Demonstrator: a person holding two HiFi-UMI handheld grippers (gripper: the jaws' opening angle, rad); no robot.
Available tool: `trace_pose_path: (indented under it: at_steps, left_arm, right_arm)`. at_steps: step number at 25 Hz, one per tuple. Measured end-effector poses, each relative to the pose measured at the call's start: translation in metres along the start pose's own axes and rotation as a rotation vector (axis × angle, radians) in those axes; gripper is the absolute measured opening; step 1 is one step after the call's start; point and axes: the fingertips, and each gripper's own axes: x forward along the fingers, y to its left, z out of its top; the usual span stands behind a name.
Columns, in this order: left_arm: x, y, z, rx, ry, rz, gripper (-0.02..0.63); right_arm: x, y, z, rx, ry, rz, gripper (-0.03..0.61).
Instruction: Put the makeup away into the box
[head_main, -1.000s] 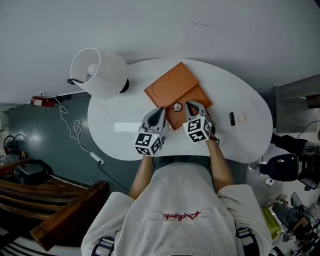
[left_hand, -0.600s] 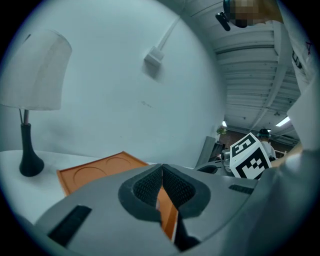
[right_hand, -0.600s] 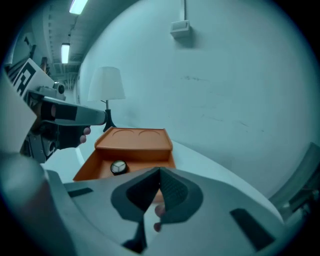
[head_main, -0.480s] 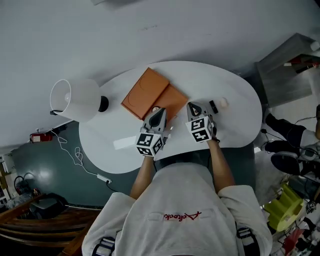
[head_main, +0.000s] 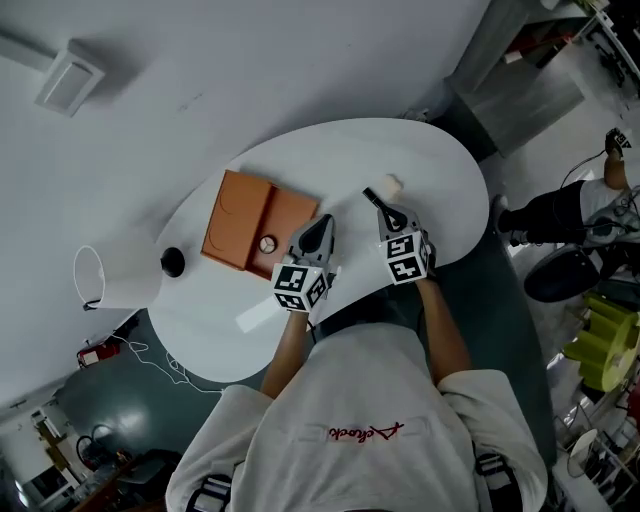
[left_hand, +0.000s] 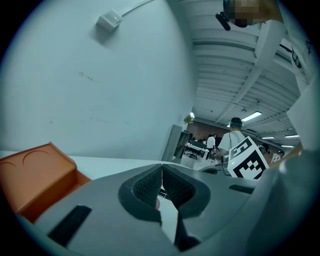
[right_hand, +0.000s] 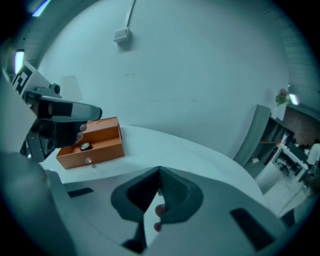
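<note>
At the white worktop: my left tool, jaws shut w/ nothing btwn them, sits just right of the orange box. The box lies open, lid flat beside it, w/ a small round compact inside. My right tool is also closed & empty, its tip near a black makeup tube & a pale round puff, both out on the worktop, well apart from the box. White lamp at the far-left edge.
</note>
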Motion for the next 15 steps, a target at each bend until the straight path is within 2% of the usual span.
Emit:
trace_pose_path:
  at_steps: [5,15]
  left_arm:
    - [0.018,-0.019,-0.006,0.008,0.029,-0.042,0.011]
    - [0.029,-0.015,-0.031,-0.032,0.079,-0.032,0.011]
  right_arm:
    - [-0.007,-0.017,-0.020,0.040,0.024,-0.022,0.020]
    - [0.009,-0.008,-0.047,0.057,0.090,0.026,0.021]
